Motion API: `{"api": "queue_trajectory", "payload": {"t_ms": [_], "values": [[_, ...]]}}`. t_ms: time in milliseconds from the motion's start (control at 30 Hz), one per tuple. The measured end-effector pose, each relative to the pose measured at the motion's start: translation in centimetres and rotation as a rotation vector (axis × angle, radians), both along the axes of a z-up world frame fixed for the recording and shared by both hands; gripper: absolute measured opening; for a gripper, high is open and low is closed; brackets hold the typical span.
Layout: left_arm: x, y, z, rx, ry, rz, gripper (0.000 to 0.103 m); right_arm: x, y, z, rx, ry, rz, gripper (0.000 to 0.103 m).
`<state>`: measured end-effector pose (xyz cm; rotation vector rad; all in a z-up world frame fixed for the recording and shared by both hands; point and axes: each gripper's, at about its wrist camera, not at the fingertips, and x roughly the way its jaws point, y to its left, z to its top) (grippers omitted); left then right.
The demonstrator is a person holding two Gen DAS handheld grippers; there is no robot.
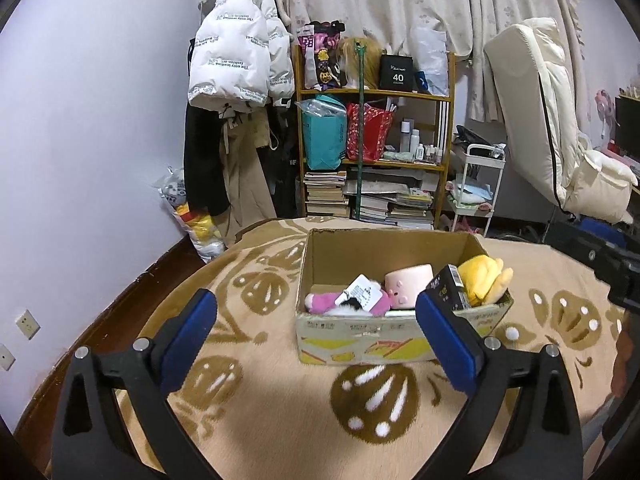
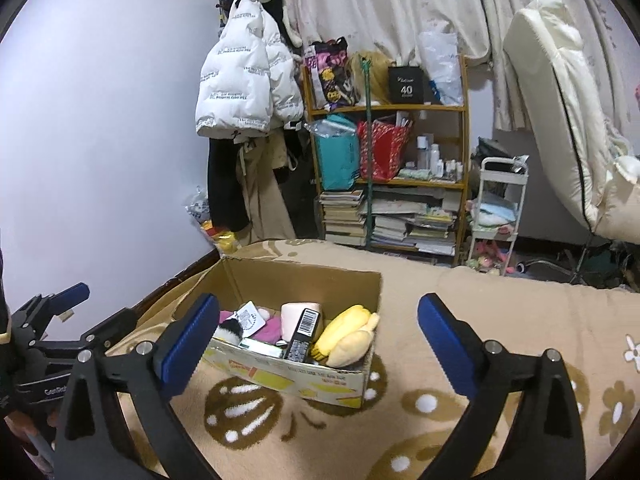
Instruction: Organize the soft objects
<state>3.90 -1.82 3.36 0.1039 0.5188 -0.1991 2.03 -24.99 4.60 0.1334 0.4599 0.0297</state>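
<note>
An open cardboard box sits on a beige patterned blanket. In it lie a pink plush with a white tag, a pale pink cube plush, a yellow plush and a black barcoded packet. My left gripper is open and empty, just in front of the box. In the right wrist view the box is ahead to the left, with the yellow plush at its right end. My right gripper is open and empty.
A wooden shelf with bags, bottles and stacked books stands behind. A white jacket hangs at the left. A white cart and a folded mattress are at the right. The left gripper also shows at the left edge of the right wrist view.
</note>
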Motion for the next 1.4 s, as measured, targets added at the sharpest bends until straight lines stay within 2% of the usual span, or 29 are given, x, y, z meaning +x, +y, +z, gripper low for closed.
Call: {"api": "queue_trajectory", "payload": {"t_ms": [133,500,800,933,1400], "values": [[-1.5,0.0,0.6,0.034,-0.022,0.004,0.099,-1.1,-0.1,0.3,-0.004,-0.011,-0.012,0.103],[-3.7,1.0,1.7,0.02,-0.063,0.018,0.099,-3.4,-0.3,0.6,-0.015,-0.024,-0.04,0.103],[-3.0,1.5,1.1,0.01,-0.047,0.033,0.099,-3.8,-1.0,0.1,-0.021,-0.018,-0.064,0.103],[-2.8,1.3,0.9,0.021,-0.067,0.05,0.099,-3.6,-1.3,-0.2,-0.013,-0.01,-0.067,0.103],[-2.3,0.4,0.1,0.042,-0.068,0.018,0.099,-2.7,-2.1,-1.1,-0.024,0.012,-0.078,0.103]]}}
